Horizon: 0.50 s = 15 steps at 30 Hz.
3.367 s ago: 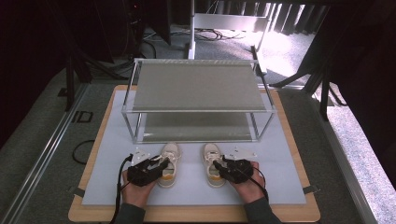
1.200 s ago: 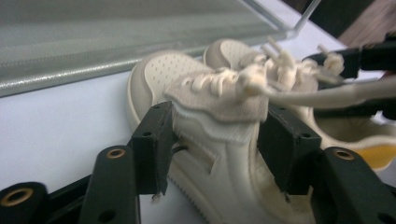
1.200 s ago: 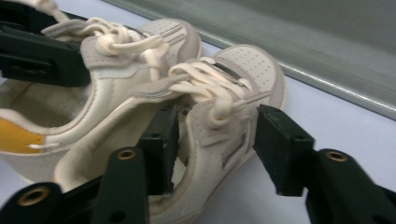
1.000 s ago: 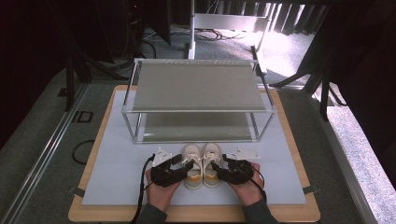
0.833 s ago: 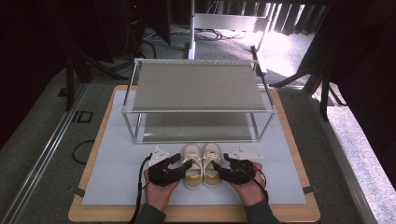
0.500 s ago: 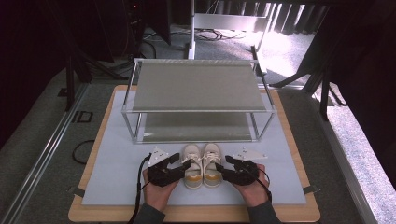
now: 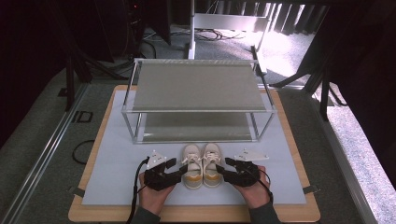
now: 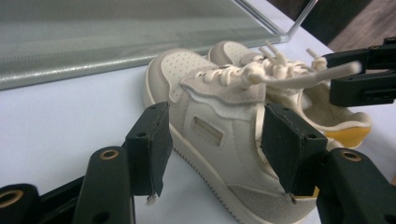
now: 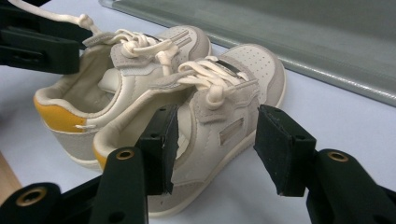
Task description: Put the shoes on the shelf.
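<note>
Two small cream sneakers with yellow heels stand side by side, toes toward the rack: the left shoe (image 7: 191,164) (image 8: 205,133) and the right shoe (image 7: 213,164) (image 9: 224,123). My left gripper (image 7: 180,171) (image 8: 217,149) comes in from the left, open, its jaws on either side of the left shoe's outer side. My right gripper (image 7: 223,169) (image 9: 217,149) comes in from the right, open. Its jaws have just been closing with the right shoe's side wall between them, and a gap shows at the outer pad.
A two-shelf metal rack (image 7: 196,86) stands just beyond the shoes on the white mat (image 7: 116,177), which lies on a wooden board (image 7: 196,215). Loose laces stick out toward each gripper. Dark floor and stands surround the board.
Since the earliest frame the left shoe and my left gripper have shifted right until the shoes sit together. Over the last second both hands stay almost still.
</note>
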### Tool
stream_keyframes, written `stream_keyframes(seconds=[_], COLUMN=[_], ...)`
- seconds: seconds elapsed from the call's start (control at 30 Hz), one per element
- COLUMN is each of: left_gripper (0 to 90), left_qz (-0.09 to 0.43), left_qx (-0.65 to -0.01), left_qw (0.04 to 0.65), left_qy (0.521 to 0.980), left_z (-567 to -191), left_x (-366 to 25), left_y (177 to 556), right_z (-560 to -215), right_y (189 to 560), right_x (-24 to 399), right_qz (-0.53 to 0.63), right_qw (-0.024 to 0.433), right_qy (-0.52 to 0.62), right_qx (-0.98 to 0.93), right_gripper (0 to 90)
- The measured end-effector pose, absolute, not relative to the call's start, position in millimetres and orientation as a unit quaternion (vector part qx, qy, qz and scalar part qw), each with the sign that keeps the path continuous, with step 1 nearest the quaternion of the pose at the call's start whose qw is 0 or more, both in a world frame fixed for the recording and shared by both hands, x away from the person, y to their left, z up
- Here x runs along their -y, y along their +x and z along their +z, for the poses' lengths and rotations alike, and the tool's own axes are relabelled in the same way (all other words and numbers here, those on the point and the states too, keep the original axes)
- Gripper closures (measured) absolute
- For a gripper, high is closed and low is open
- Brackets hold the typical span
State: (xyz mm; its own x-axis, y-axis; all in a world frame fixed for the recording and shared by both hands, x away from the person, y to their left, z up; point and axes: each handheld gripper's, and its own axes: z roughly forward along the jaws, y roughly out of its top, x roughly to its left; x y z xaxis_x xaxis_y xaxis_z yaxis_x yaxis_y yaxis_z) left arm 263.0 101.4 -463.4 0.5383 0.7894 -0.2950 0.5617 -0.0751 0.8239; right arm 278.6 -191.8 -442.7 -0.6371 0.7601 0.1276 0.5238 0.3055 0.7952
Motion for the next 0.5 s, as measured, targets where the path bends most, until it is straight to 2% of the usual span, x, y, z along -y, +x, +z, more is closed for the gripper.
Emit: stream_keyframes(seconds=[0.5], left_gripper=[47.3], left_qz=[0.099], left_qx=[-0.465], left_qw=[0.485], left_qy=[0.734], left_z=[-464.1], left_x=[-97.1], left_y=[261.4], right_z=[-446.0], right_y=[278.2], right_x=[191.0], right_qz=[0.431], right_qw=[0.113], right_qy=[0.413], right_qx=[-0.794], right_gripper=[50.8])
